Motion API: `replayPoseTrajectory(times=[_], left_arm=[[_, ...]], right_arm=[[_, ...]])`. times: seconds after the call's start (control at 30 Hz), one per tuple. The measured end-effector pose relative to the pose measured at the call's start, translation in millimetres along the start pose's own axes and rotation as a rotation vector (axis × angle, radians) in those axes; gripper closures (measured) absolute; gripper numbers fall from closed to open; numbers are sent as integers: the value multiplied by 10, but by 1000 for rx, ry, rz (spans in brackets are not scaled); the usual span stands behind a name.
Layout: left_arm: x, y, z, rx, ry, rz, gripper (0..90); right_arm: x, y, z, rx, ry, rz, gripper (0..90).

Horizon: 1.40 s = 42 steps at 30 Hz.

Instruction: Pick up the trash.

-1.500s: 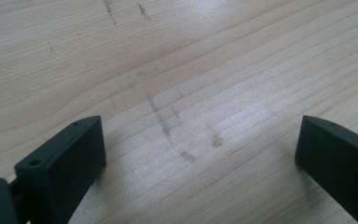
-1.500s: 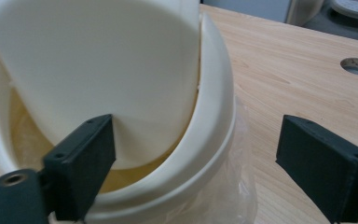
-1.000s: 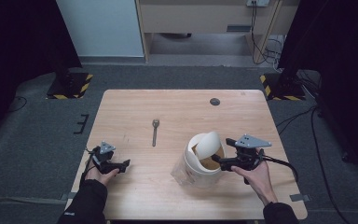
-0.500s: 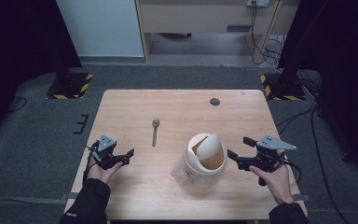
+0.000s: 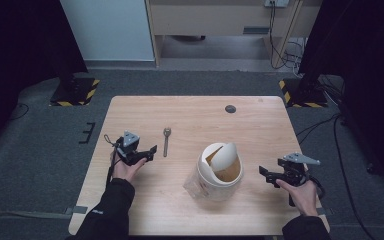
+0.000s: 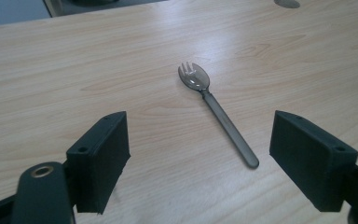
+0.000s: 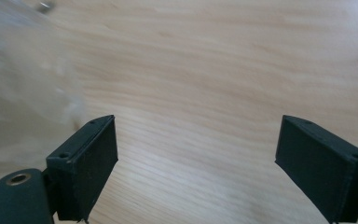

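The right gripper [image 5: 266, 174] was held low over the near right of the wooden tabletop [image 5: 265, 125], jaws spread wide and empty. Just left of it stood a small white bin [image 5: 219, 172] with its swing lid [image 5: 223, 154] tilted; the pale blur at the left of the right gripper view was probably this bin. The left gripper [image 5: 151, 151] hovered at the near left, jaws likewise parted, holding nothing. A dark spork [image 6: 216, 110] lay flat just beyond it. A small dark disc [image 5: 230, 108] sat near the far edge.
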<state>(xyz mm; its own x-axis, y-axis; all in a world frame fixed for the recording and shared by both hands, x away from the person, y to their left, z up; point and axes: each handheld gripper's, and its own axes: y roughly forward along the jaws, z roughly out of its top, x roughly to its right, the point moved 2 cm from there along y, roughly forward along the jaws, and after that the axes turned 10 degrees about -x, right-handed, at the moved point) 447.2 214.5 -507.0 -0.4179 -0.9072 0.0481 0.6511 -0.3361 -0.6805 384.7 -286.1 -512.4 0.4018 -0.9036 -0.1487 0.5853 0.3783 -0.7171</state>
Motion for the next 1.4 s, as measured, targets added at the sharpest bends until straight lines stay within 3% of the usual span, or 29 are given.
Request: replayPoseTrajectory(times=[0.03,0.07,0.17,0.2,0.27,0.3,0.37,0.5,0.6,0.73,0.9,0.93,1.1,1.3,1.4], left_arm=[[0,0,0,0,0,0,196],[30,150,13,-21,-7,5,203],[59,288,3,-53,-8,14,235],[92,427,-20,-87,4,34,242],[125,541,-39,-121,5,38,264],[149,583,-22,-122,-24,31,265],[191,625,16,-120,-21,42,309],[261,682,78,-97,-16,51,312],[291,730,112,-107,-23,58,315],[284,792,181,-96,-36,81,325],[283,873,249,-122,-47,98,358],[282,888,246,-141,-48,98,382],[288,892,248,-144,-35,103,529],[313,872,255,-154,-15,84,741],[291,863,254,-158,-6,64,795]], right_arm=[[14,20,-12,-14,7,-7,130],[41,53,-29,-32,-4,-26,129],[62,94,-51,-61,-20,-47,128],[74,124,-66,-78,-28,-62,128],[71,145,-79,-86,-24,-61,136],[65,150,-83,-90,-23,-54,144],[53,164,-93,-97,-37,-47,145],[35,180,-95,-108,-50,-39,144],[27,195,-103,-120,-59,-39,145],[27,218,-113,-130,-65,-42,145],[25,239,-118,-139,-82,-39,143],[19,246,-119,-148,-82,-34,141],[8,273,-127,-156,-103,-31,141],[-8,310,-152,-184,-112,-38,140],[-6,315,-159,-183,-114,-38,134]])
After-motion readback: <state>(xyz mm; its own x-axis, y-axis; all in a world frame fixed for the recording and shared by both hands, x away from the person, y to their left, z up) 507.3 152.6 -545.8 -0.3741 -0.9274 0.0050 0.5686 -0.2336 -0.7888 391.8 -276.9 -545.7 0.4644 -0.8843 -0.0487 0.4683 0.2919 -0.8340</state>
